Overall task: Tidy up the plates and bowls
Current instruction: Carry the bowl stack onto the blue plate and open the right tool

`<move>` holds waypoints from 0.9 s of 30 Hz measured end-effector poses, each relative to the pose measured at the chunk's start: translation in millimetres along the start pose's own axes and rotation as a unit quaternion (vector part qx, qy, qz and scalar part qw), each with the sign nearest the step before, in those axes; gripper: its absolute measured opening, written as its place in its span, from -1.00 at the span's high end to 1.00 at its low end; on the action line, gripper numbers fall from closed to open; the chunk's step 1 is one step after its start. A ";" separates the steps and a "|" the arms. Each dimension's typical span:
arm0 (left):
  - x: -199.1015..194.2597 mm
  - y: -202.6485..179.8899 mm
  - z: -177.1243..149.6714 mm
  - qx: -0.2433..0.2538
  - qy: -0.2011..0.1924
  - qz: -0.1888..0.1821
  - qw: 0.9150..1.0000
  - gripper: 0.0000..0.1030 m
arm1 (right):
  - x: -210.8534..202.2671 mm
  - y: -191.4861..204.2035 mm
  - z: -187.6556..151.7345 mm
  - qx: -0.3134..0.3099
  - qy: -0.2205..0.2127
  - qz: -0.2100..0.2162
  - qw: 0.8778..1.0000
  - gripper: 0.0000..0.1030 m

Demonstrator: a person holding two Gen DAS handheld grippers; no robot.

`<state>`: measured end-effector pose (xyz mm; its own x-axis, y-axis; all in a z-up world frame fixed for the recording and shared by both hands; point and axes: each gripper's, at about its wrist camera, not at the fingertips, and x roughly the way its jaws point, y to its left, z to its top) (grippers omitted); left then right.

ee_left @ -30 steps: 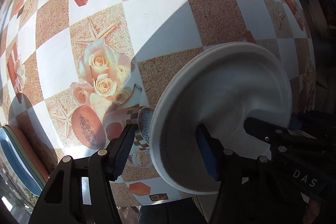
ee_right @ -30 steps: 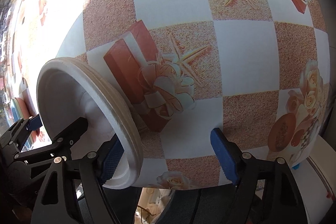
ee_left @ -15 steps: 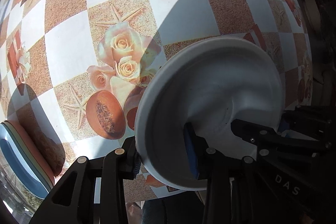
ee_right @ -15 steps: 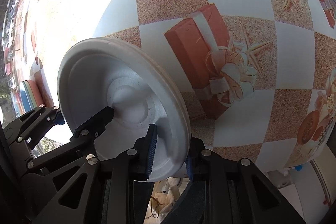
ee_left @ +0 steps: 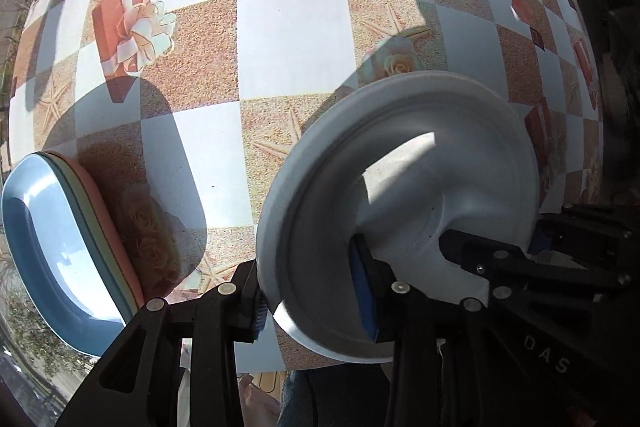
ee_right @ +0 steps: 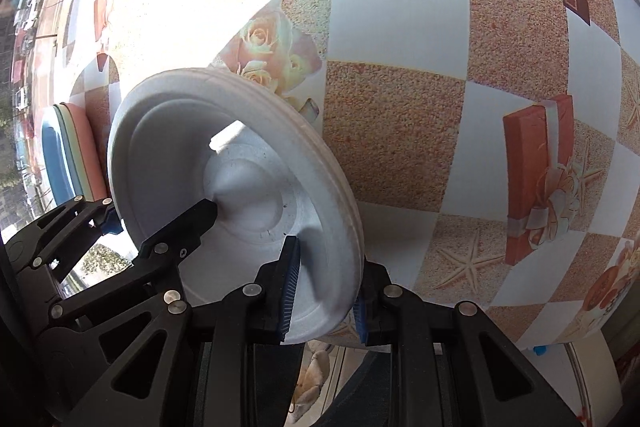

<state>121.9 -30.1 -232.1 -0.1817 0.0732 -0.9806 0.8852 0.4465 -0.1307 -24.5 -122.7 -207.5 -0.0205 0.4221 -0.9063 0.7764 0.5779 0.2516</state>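
A stack of white foam plates [ee_left: 400,163] [ee_right: 224,163] hangs above the checked tablecloth, held on opposite rims by both grippers. My left gripper [ee_left: 316,303] is shut on its near-left rim. My right gripper [ee_right: 324,291] is shut on its near-right rim. Each gripper shows in the other's view, clamped on the far rim. A stack of coloured oval plates, blue on top [ee_left: 52,247] [ee_right: 60,159], lies on the table to the left of the white plates.
The table wears a cloth printed with roses, starfish and gift boxes [ee_left: 288,39] [ee_right: 500,67]. Its near edge runs just below the grippers. Strong sunlight washes out the far left in the right wrist view.
Both grippers closed on the white plates' rims and carried them leftward over the table. The coloured oval plates have come closer into view on the left.
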 end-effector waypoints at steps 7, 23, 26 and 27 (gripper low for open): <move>-34.5 31.3 -11.1 -0.034 -0.053 0.009 0.998 0.25 | -17.6 48.4 26.2 -0.024 -0.017 -0.012 1.000 0.50; -88.7 112.9 -48.7 -0.187 -0.111 0.045 0.975 0.25 | -30.8 193.9 56.3 -0.140 -0.037 -0.014 0.989 0.50; -84.9 134.6 -56.1 -0.223 -0.109 0.046 0.968 0.25 | -17.3 218.8 56.1 -0.172 -0.030 -0.015 0.985 0.50; -85.2 144.7 -59.4 -0.233 -0.108 0.046 0.965 0.25 | -13.0 229.0 55.9 -0.182 -0.028 -0.016 0.983 0.50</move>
<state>240.1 81.2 -158.8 0.0267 -0.0325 -0.9991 0.5957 0.8031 -0.0103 188.8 -34.9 -157.0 0.0013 0.3677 -0.9300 0.4985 0.8060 0.3193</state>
